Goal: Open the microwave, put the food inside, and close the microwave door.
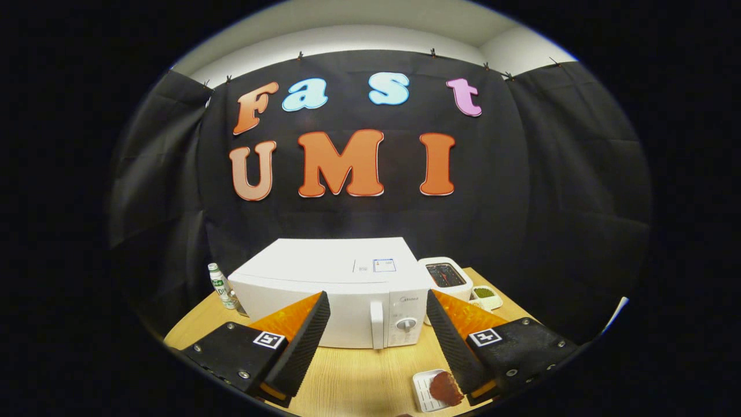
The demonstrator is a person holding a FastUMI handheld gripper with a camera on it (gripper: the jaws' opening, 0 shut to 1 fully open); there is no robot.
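Beyond your fingers the microwave (336, 289) sits on the table (359, 376), its door shut, with the upright handle (377, 324) and a round dial (406, 324) on the panel ahead and slightly toward your right finger. Off past your left finger a small bottle (220, 286) stands just beside the microwave's far corner on that side. On the other side, a toaster (444, 275) sits close against the microwave, and a small dish (485, 296) with something green in it lies just beside the toaster, further to the right.

The food (444, 387), a dark reddish-brown piece, lies on a small white tray (425, 391) near you, just inside your right finger's base and partly hidden by it; you cannot tell whether the finger touches it. Bare table lies between your fingers and the microwave's front.

Your gripper (377, 310) is spread wide, fingers well apart, and nothing is held between them. The fingertips reach toward the microwave's front, one at the door and one just past the dial panel; you cannot tell whether either tip touches it.
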